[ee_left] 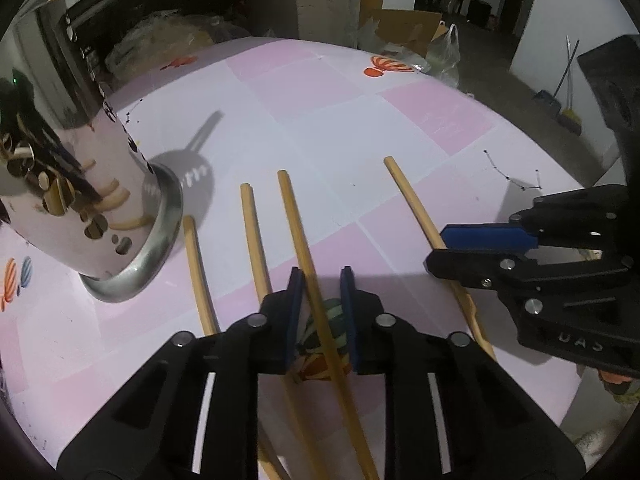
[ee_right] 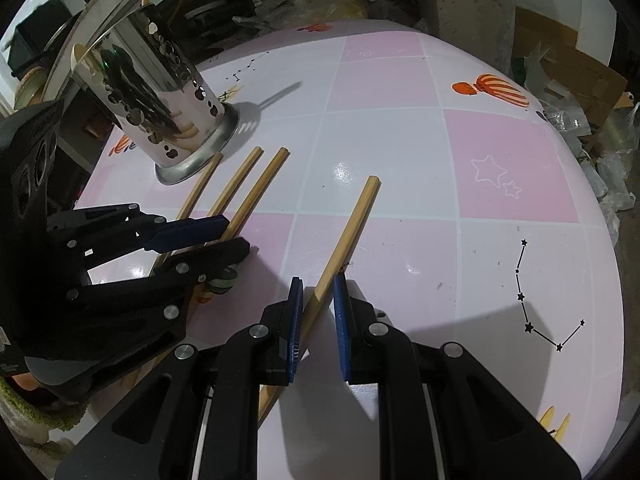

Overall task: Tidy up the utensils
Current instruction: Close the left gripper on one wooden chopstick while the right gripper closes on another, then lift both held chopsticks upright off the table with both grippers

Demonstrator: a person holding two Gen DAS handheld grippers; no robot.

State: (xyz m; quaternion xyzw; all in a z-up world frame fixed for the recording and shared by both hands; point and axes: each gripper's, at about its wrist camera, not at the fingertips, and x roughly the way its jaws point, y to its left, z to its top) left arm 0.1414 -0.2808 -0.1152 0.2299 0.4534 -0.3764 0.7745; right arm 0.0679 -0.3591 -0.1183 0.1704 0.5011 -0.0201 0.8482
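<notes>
Four wooden chopsticks are lying on the pink-and-white checked table (ee_right: pixel 400 152), fanned out with their far ends toward a perforated steel utensil holder (ee_left: pixel 76 184) that is standing upright at the table's left side, with more wooden sticks rising out of its top. The leftmost chopstick (ee_left: pixel 198 272) is ending just beside the holder's flared base, and the second chopstick (ee_left: pixel 256 240) is lying next to it.

The left tool (ee_left: pixel 322 276) is reaching down over the third chopstick (ee_left: pixel 298 236), which is running between its blue pads (ee_left: pixel 295 312); the jaws are standing narrowly apart with a gap showing on each side of the stick, so the pads are not pressing on it.

The right tool (ee_right: pixel 316 284) is straddling the fourth chopstick (ee_right: pixel 352 224), which is lying well apart from the other three. Its left pad is sitting close against the stick while a gap is showing on the right, so it is not clamped. Cardboard boxes (ee_left: pixel 404 26) and plastic bags are sitting beyond the table.
</notes>
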